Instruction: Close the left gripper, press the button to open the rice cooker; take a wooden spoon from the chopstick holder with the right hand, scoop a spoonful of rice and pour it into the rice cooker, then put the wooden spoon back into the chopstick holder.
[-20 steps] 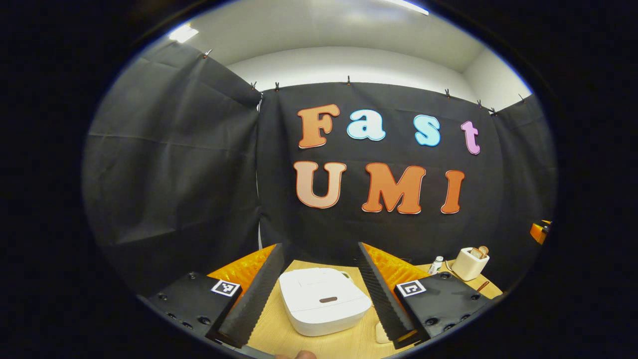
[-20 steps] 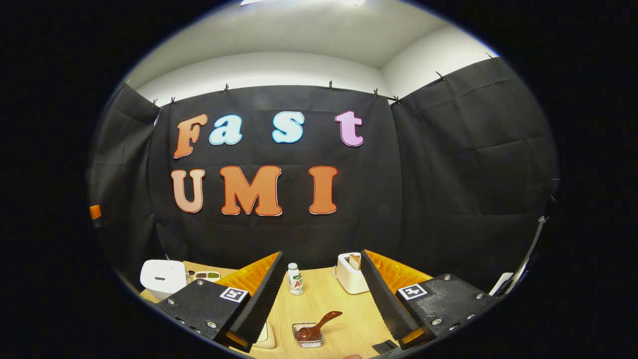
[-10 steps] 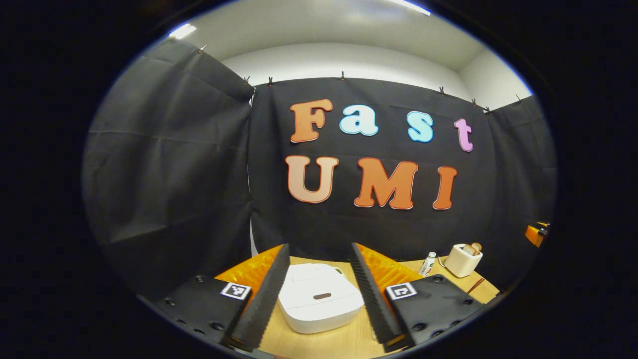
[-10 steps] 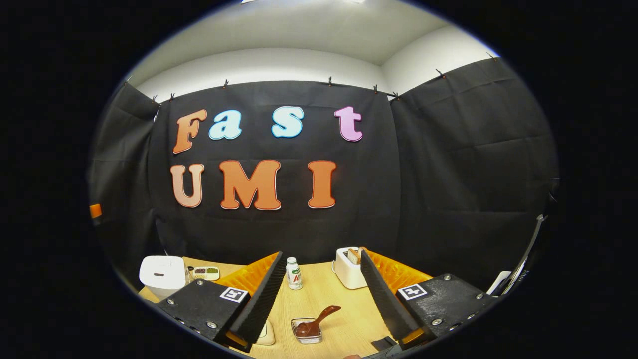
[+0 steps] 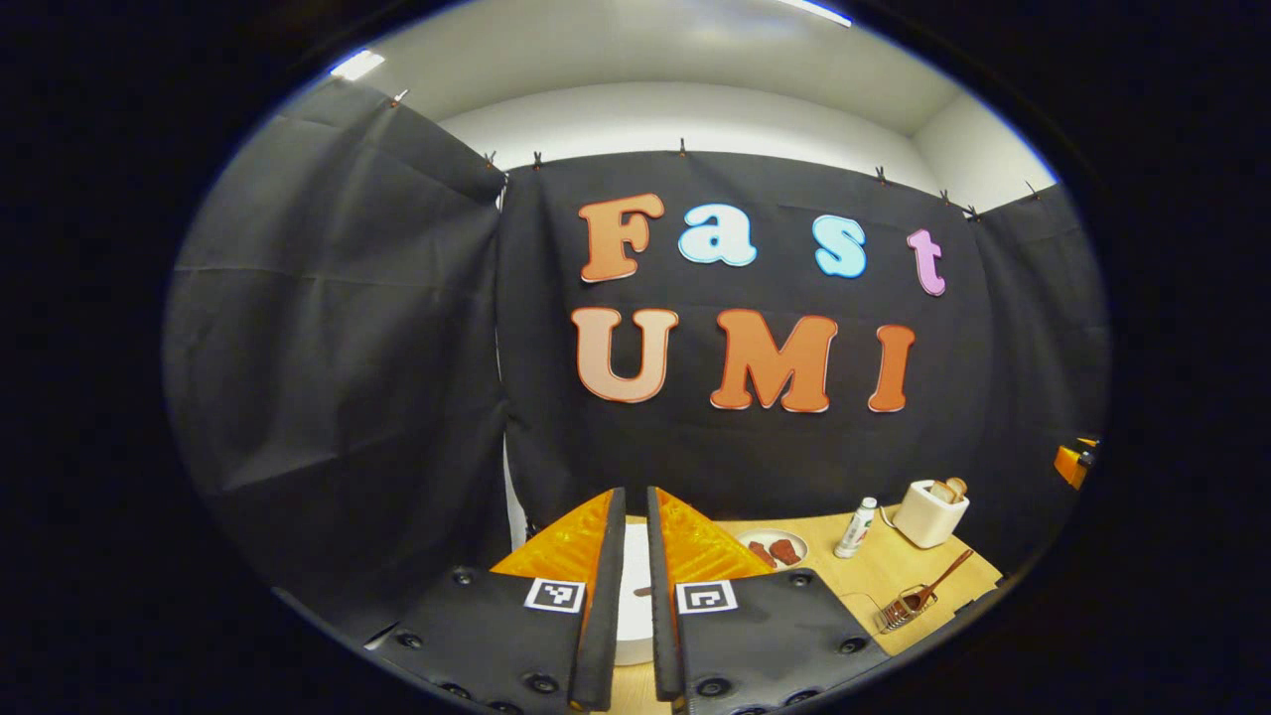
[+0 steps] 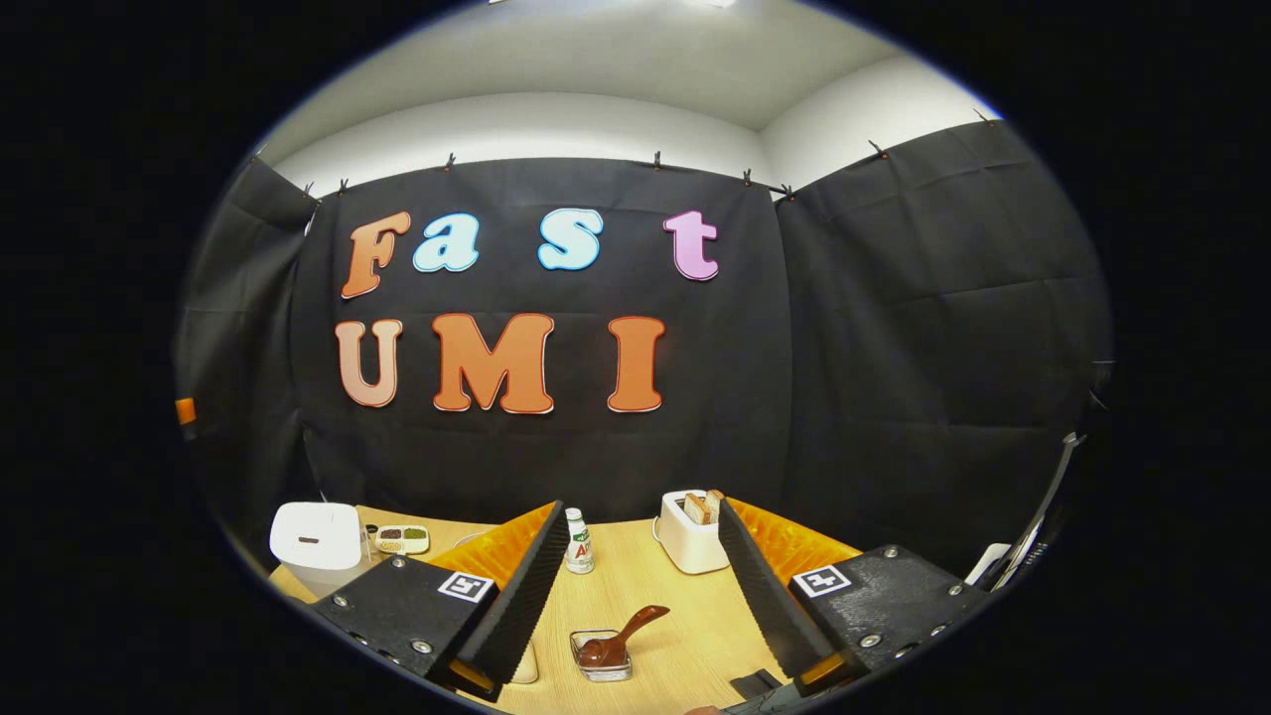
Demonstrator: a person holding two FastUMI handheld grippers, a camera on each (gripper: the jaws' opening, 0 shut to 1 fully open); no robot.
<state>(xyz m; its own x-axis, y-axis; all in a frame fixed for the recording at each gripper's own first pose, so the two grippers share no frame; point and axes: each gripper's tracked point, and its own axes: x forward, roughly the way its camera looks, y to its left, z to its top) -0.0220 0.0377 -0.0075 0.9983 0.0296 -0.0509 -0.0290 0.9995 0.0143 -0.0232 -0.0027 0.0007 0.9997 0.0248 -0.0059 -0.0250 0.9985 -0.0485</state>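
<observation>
My left gripper (image 5: 628,596) is clenched: its two fingers (image 5: 602,606) stand almost parallel with only a thin slit between them, holding nothing. It is level and points straight ahead at the white rice cooker (image 5: 628,594), of which I see a narrow strip through the slit, with its dark button (image 5: 642,592) just showing. The cooker sits on the wooden worktop (image 5: 874,571) right in front of the fingertips; whether they touch it I cannot tell.

In the left gripper view, at 4 o'clock from the gripper, the wooden spoon (image 5: 933,584) leans in a small clear holder (image 5: 899,613), handle tilted up and away. Further back stand a small bottle (image 5: 855,528) and a white toaster (image 5: 930,511), with a plate (image 5: 775,548) nearer the cooker.

My right gripper (image 6: 640,596) is released, fingers spread wide and empty, held level above the worktop (image 6: 685,636). Between them, at 6 o'clock in the right gripper view, lies the spoon (image 6: 616,641) with its bowl in the holder (image 6: 601,657) and its handle pointing toward 2 o'clock. The bottle (image 6: 576,541) and toaster (image 6: 693,531) stand beyond it. The cooker (image 6: 313,536), lid down, is far off at 9 o'clock, with a small tray (image 6: 400,538) just beside it.
</observation>
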